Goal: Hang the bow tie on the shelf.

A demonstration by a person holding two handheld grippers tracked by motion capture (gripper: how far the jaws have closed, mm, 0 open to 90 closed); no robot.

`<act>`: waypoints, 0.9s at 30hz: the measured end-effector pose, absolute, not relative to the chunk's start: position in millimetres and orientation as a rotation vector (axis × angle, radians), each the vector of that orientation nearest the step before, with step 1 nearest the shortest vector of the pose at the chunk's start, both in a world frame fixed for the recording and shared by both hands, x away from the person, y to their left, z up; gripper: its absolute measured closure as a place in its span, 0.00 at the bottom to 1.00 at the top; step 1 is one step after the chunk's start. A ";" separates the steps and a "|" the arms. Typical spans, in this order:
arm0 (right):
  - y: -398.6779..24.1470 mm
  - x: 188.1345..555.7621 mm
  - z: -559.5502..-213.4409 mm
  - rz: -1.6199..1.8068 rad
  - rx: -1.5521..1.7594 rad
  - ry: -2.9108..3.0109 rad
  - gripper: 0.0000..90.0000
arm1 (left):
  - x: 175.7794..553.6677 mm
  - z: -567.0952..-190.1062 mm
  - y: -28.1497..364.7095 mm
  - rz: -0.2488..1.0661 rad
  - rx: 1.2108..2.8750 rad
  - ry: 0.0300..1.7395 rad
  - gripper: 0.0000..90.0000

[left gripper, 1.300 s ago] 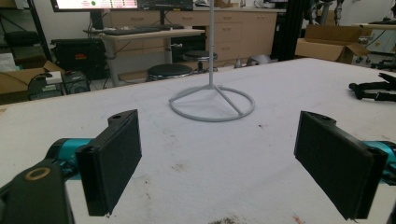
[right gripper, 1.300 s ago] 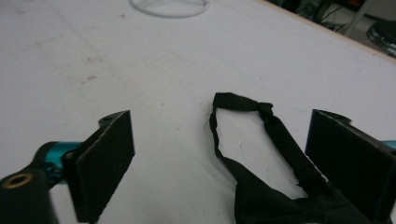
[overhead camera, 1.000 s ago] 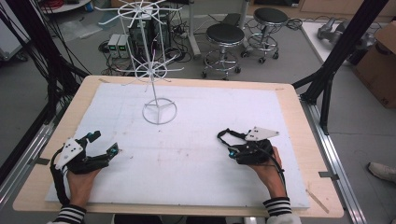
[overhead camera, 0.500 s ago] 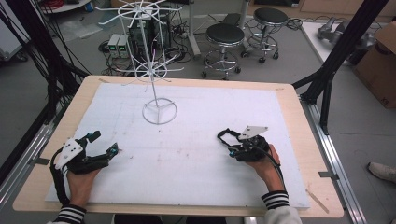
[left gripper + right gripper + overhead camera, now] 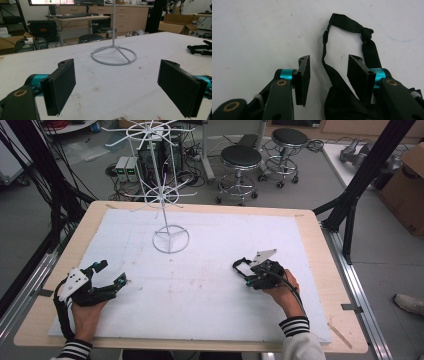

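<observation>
A black strap [image 5: 352,25] with a fabric body [image 5: 339,100] lies on the white foam board [image 5: 210,290] at the right. My right gripper [image 5: 248,274] is over it, held by a hand in a striped cuff. In the right gripper view the fabric lies between the jaws of the right gripper [image 5: 328,72]. The jaws have just been closing, and a gap still shows beside the left pad [image 5: 303,80]. My left gripper [image 5: 111,274] rests at the board's lower left. Its pads [image 5: 62,87] stand wide apart with nothing between them.
A white wire rack [image 5: 162,195] stands on a ring base [image 5: 113,55] at the board's far middle. The wooden table edge [image 5: 320,245] frames the board. Stools [image 5: 240,160], cables and black frame posts stand on the floor beyond.
My right gripper has shifted a little to the left over the black strap, and its jaws have narrowed. The left gripper has stayed put.
</observation>
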State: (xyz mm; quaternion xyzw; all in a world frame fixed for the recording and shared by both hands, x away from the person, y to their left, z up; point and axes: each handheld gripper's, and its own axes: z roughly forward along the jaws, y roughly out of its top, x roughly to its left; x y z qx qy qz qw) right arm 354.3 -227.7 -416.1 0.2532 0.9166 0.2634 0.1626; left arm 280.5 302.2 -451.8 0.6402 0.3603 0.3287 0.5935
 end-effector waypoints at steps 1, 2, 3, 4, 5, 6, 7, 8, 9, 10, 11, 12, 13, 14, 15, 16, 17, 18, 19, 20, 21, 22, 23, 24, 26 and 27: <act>-227.2 355.1 -416.0 0.745 0.721 2.618 0.60 | 280.4 -451.7 302.5 0.764 1.490 0.837 0.17; -227.1 356.1 -416.0 0.744 0.718 2.625 0.60 | 280.5 -451.7 302.5 0.764 1.489 0.838 0.17; -226.6 356.4 -415.9 0.737 0.721 2.630 0.61 | 280.5 -451.7 302.6 0.763 1.491 0.838 0.17; -226.2 357.0 -415.6 0.730 0.717 2.634 0.62 | 280.5 -451.7 302.7 0.763 1.490 0.838 0.17; -225.9 357.4 -415.2 0.724 0.713 2.635 0.63 | 280.5 -451.7 302.7 0.762 1.490 0.839 0.17; -225.4 358.3 -414.6 0.716 0.707 2.641 0.64 | 280.5 -451.7 302.7 0.762 1.490 0.839 0.17; -224.6 359.0 -413.9 0.710 0.709 2.649 0.64 | 280.5 -451.7 302.7 0.762 1.489 0.839 0.17; -223.9 359.7 -413.5 0.695 0.702 2.649 0.66 | 280.5 -451.7 302.7 0.763 1.490 0.839 0.17; -223.7 360.2 -413.3 0.701 0.701 2.648 0.66 | 280.5 -451.7 302.7 0.763 1.490 0.839 0.17; -224.0 360.9 -413.6 0.708 0.707 2.654 0.67 | 280.5 -451.7 302.7 0.762 1.489 0.838 0.17; -224.1 361.4 -414.4 0.706 0.709 2.658 0.68 | 280.5 -451.7 302.7 0.762 1.489 0.840 0.17; -224.2 362.1 -415.8 0.687 0.707 2.664 0.68 | 280.5 -451.7 302.8 0.762 1.489 0.839 0.17; -224.2 362.6 -416.9 0.674 0.705 2.674 0.68 | 280.6 -451.7 302.7 0.761 1.488 0.840 0.17; -224.1 363.3 -417.9 0.669 0.697 2.677 0.69 | 280.5 -451.6 302.8 0.761 1.490 0.840 0.17; -223.7 363.2 -418.3 0.661 0.700 2.681 0.70 | 280.6 -451.7 302.7 0.761 1.488 0.841 0.17; -223.5 363.4 -418.5 0.654 0.695 2.683 0.72 | 280.5 -451.7 302.9 0.761 1.489 0.840 0.17; -223.2 363.5 -418.7 0.649 0.697 2.684 0.73 | 280.6 -451.8 302.5 0.760 1.484 0.843 0.17; -223.0 363.8 -419.2 0.645 0.696 2.686 0.75 | 280.6 -451.7 302.6 0.760 1.485 0.843 0.17; -222.8 363.9 -419.6 0.638 0.700 2.690 0.76 | 280.6 -451.7 302.7 0.759 1.485 0.843 0.17; -222.8 364.2 -419.9 0.633 0.701 2.693 0.77 | 280.6 -451.7 302.8 0.759 1.486 0.843 0.17; -222.8 364.6 -420.1 0.636 0.703 2.690 0.80 | 280.5 -451.7 302.9 0.759 1.486 0.843 0.17; -222.8 364.8 -420.2 0.634 0.695 2.687 0.82 | 280.5 -451.7 302.9 0.760 1.488 0.842 0.17; -222.6 364.9 -420.4 0.630 0.691 2.689 0.84 | 280.6 -451.7 302.8 0.760 1.486 0.843 0.17; -222.2 364.8 -420.8 0.633 0.697 2.690 0.85 | 280.5 -451.7 302.9 0.760 1.486 0.843 0.17; -222.7 364.8 -420.8 0.636 0.699 2.696 0.86 | 280.6 -451.7 302.7 0.759 1.484 0.844 0.17; -223.0 364.8 -421.0 0.644 0.709 2.694 0.85 | 280.6 -451.7 302.8 0.760 1.486 0.843 0.17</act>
